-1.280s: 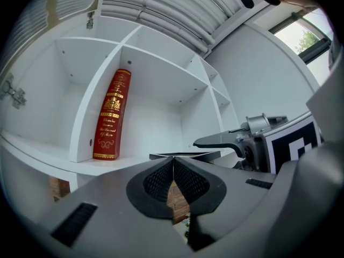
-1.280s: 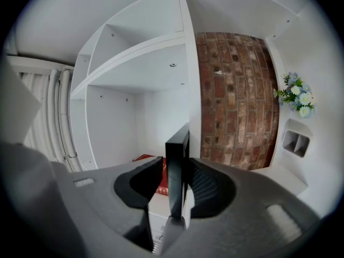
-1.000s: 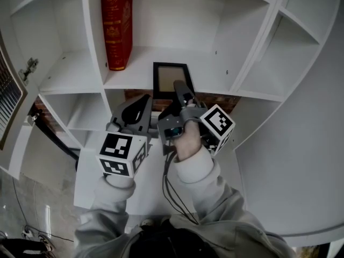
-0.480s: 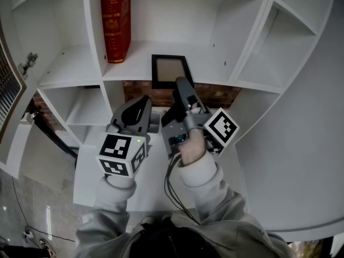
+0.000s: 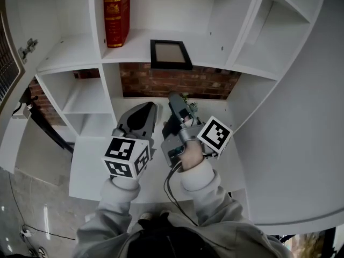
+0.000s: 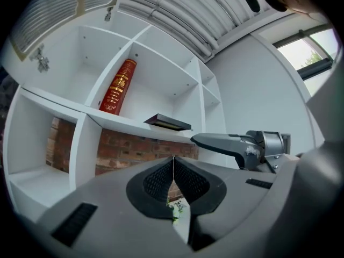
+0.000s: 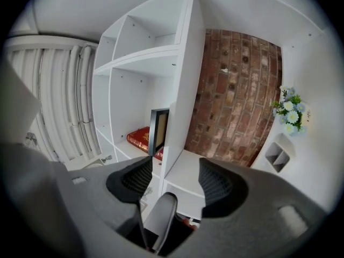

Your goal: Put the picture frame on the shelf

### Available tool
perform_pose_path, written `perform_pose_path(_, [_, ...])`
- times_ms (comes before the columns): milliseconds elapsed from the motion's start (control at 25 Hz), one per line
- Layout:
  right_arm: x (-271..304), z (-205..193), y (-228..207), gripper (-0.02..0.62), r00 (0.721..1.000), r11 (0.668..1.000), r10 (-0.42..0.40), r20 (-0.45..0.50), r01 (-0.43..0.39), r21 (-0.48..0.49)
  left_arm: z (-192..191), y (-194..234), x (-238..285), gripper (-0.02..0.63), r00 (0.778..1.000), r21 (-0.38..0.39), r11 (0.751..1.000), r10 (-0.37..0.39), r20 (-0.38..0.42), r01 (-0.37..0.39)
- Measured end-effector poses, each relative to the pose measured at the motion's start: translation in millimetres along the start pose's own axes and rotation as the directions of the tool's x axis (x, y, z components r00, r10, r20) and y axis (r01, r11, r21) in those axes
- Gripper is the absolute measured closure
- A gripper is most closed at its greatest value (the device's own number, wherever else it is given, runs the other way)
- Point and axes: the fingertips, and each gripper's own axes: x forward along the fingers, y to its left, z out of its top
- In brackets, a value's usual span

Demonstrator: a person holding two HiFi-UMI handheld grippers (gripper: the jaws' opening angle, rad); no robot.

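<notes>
right tongs (image 7: 174, 179) stand wide, having just been opening; nothing between the pads. left tongs (image 6: 173, 168) pressed together, tip to tip, empty. in the head view both sit side by side, left tongs (image 5: 146, 109) and right tongs (image 5: 176, 102), over the white tabletop (image 5: 94, 168), below the shelf board.

black-edged picture frame with tan centre (image 5: 171, 54) lies flat, face up, on the white shelf unit (image 5: 70, 52), at the board's front edge, clear of both tongs. the left gripper view shows the frame (image 6: 167, 122) edge-on; the right gripper view catches it (image 7: 159, 130) beside a divider.

red hardback book with gilt lettering (image 5: 117, 12) stands upright in the same compartment, against the left divider, apart from the frame. red brick wall (image 5: 177, 82) backs the opening underneath. small spray of white and blue flowers (image 7: 290, 112) just beyond the right tongs.
</notes>
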Motion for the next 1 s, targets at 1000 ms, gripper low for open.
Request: perform_pose_path(1000, [-131.9,-49.3,-46.3,0.545,0.971,0.541,-0.201,0.131,0.221,-0.811,-131.9,-75.3,-58.0,0.600,0.993,-0.147,0.985,-0.099,-0.071,0.087])
